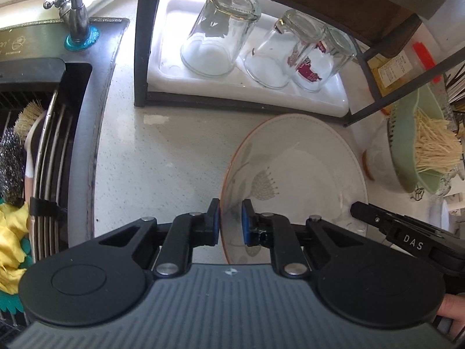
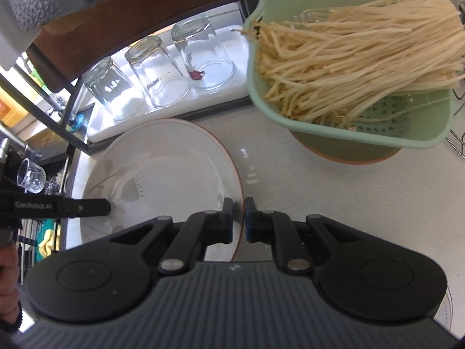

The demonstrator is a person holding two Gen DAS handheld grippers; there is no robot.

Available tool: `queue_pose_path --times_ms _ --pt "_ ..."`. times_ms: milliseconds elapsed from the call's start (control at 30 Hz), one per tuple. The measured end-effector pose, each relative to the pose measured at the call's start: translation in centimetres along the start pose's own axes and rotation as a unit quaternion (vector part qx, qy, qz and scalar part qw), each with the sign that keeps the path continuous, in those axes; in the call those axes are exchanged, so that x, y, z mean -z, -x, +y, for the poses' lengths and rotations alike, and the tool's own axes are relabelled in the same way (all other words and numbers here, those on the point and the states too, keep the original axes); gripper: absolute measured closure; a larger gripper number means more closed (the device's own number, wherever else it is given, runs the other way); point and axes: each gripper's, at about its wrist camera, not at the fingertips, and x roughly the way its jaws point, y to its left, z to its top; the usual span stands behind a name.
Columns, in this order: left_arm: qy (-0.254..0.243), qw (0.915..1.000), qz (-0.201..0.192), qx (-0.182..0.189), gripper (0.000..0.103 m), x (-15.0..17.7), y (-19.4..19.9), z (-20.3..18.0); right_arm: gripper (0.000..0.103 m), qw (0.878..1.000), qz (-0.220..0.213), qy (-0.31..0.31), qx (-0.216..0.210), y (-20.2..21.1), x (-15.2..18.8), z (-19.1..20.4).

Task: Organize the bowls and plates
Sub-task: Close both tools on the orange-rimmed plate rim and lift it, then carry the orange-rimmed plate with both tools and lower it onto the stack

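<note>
Blue-padded left tongs and right tongs, both angled steeply downward, clamp the plate's opposite rims.

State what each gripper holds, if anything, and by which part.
Both hold the same white floral ceramic plate with an orange rim: the left gripper clamps its left rim edge, the right gripper its right rim edge.
</note>
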Motion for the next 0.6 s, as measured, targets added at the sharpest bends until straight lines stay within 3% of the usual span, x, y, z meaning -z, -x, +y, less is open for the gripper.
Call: queue_pose_path --times_ms 133,233,600 --pt "0.0 0.9999 0.001 0.012 0.087 0.0 1.0 -0.3 0.092 1.0 -0.003 -0.008 -0.007 1.1 0.2 -0.5" --pt "0.028 0.999 0.024 0.025 0.087 -0.3 1.8 -0.3 0.093 1.0 -0.005 -0.013 -0.009 2.4 0.4 -0.6" --pt "0.032 0.9983 -0.004 0.049 0.087 0.6 7.6 -3.2 0.093 0.998 -0.044 -0.036 -0.027 8.9 1.9 -1.5"
